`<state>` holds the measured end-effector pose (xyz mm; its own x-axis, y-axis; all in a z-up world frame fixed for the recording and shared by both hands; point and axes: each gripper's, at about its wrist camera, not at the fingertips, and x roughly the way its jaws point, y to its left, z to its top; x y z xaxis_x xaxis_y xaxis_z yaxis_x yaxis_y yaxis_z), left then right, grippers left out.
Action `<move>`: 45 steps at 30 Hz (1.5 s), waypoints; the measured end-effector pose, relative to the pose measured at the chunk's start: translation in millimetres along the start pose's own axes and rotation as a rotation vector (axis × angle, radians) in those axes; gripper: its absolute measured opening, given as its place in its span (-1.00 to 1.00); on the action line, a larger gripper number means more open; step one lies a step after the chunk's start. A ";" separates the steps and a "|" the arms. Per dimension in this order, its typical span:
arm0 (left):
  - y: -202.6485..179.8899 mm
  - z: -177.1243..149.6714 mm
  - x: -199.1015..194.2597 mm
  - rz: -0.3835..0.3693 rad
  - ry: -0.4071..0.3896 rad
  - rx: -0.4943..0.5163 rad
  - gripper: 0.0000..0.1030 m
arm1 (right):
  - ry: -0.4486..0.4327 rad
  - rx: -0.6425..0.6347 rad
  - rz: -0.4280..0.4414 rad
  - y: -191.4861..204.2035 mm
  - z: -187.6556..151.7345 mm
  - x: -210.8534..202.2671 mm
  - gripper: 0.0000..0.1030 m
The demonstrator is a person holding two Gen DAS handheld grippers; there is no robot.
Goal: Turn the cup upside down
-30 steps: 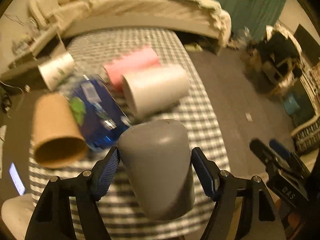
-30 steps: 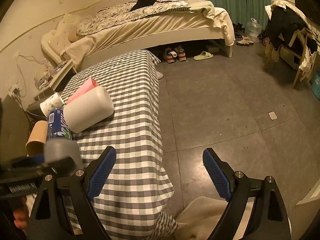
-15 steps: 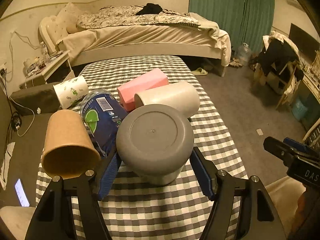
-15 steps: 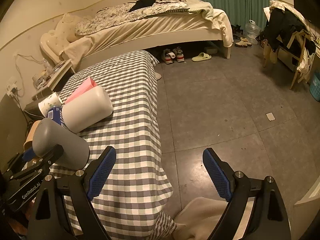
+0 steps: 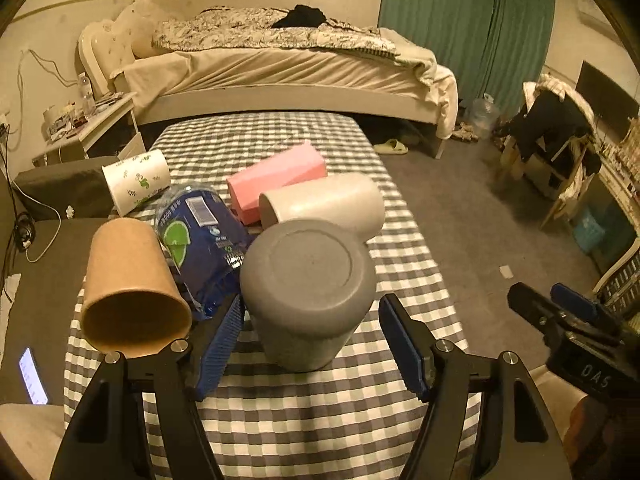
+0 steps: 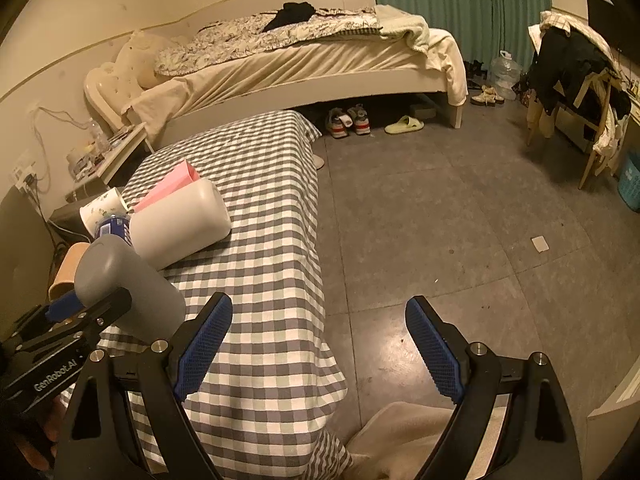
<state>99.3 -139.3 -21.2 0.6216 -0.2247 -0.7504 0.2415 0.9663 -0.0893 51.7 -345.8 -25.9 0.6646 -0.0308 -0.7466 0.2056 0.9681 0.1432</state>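
The grey cup [image 5: 306, 292] stands upside down on the checked tablecloth [image 5: 320, 416], its flat base facing up. My left gripper [image 5: 310, 344] is open, with its blue pads on either side of the cup and a gap on the right. In the right wrist view the grey cup [image 6: 128, 288] leans slightly at the left edge, with the left gripper's finger across it. My right gripper [image 6: 320, 344] is open and empty, over the table's right edge and the floor.
Lying on the table behind the grey cup: a brown paper cup [image 5: 128, 296], a blue-labelled bottle [image 5: 200, 244], a white cup [image 5: 324, 208], a pink cup [image 5: 276, 180] and a patterned paper cup [image 5: 136, 180]. A bed [image 6: 304, 64] stands beyond. The floor [image 6: 460, 220] lies right.
The grey cup has been turned from tilted in the air to base-up on the cloth. My left gripper's jaws have opened off it. The right gripper has not moved.
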 end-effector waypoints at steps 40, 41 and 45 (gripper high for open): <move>103.8 -64.6 -81.6 0.113 -0.230 -0.133 0.92 | -0.209 -0.233 0.042 100.9 -48.6 -49.8 0.99; 104.5 -64.6 -82.1 0.113 -0.232 -0.135 0.92 | -0.209 -0.236 0.040 102.9 -49.1 -49.2 0.99; 105.9 -64.2 -83.3 0.105 -0.239 -0.145 0.92 | -0.202 -0.241 0.034 103.5 -49.9 -46.7 0.99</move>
<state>25.2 -10.1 -10.2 0.7993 -0.1295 -0.5868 0.0687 0.9898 -0.1248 6.0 -231.8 -8.6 0.8022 -0.0228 -0.5966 0.0208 0.9997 -0.0103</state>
